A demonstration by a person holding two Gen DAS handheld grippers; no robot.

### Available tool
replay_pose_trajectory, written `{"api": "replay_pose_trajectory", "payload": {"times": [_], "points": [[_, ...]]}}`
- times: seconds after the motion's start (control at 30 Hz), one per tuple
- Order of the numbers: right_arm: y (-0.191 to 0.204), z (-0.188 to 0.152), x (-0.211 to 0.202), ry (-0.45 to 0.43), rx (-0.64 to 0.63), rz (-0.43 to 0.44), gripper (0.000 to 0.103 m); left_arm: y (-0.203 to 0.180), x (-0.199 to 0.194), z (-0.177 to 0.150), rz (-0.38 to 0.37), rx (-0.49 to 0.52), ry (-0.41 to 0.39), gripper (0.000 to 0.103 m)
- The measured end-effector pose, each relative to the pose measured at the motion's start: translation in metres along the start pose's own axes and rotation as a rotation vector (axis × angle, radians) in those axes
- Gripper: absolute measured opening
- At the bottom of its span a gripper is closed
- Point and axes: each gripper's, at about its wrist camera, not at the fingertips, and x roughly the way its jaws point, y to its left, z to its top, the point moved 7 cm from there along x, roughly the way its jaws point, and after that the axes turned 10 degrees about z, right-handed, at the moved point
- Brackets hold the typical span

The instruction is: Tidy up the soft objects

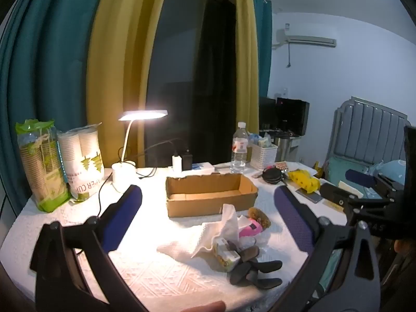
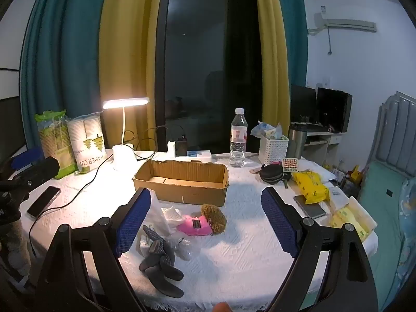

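Left wrist and right wrist views, contents listed by size:

- Table (image 2: 247, 254): round, covered with a white textured cloth, lit by the lamp.
- Cardboard box (image 1: 210, 195) (image 2: 182, 182): open-topped, nothing showing inside it, standing mid-table just behind the soft objects.
- Left gripper (image 1: 208, 215): jaws spread wide, nothing between the blue pads, hovering above the table with the pile ahead of it.
- Right gripper (image 2: 205, 218): jaws likewise wide and holding nothing, the plush toy lying on the cloth between and below its fingers.
- Paper cup packs (image 1: 80, 161) (image 2: 85, 143): two sleeves standing upright at the table's far left edge.
- Desk lamp (image 1: 143, 115) (image 2: 126, 102): white, switched on, its base just beside the cup packs.
- Water bottle (image 1: 239, 148) (image 2: 238, 137): clear, upright, behind the box.
- White basket (image 1: 264, 156) (image 2: 273, 149): holds small packets, to the right of the bottle.
- Yellow bag (image 1: 304, 179) (image 2: 312, 186): at the table's right edge, resting partly on a dark flat device.
- White towel (image 1: 208, 234): crumpled, in front of the box, touching the tissue pack.
- Dark glove (image 1: 257, 267) (image 2: 161, 260): lying flat nearest the cameras, at the front of the pile.
- Plush toy (image 1: 256, 223) (image 2: 205, 222): brown curly head, pink body, lying on its side near the box front.
- Tissue pack (image 1: 227, 256): small, wedged between towel and glove.
- Phone (image 2: 43, 201): dark, flat on the cloth at far left.
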Motion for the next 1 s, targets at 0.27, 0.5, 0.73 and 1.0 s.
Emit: {"api": "replay_pose_trajectory", "payload": {"times": [0.27,0.5,0.73,1.0], "points": [[-0.001,0.0026,-0.0015,-0.011,-0.007,-0.002,0.089,0.0,0.0004,-0.0003,-0.002,-0.001,0.001,0.102],[0.0002,0.0028,-0.0024,-0.016,-0.014,-0.006,0.089,0.0,-0.0009,-0.0002,-0.003,-0.002,-0.005,0.102],[-0.0022,0.0043,-0.0009,-0.016,-0.015,-0.008,0.089,0.0,-0.0014,0.0,-0.002,-0.002,-0.004,0.102],[-0.0018,0.0043,-0.0015,-0.019,-0.015,-0.008,0.089,0.0001,-0.0039,0.0022,-0.002,-0.002,-0.005,0.102]]}}
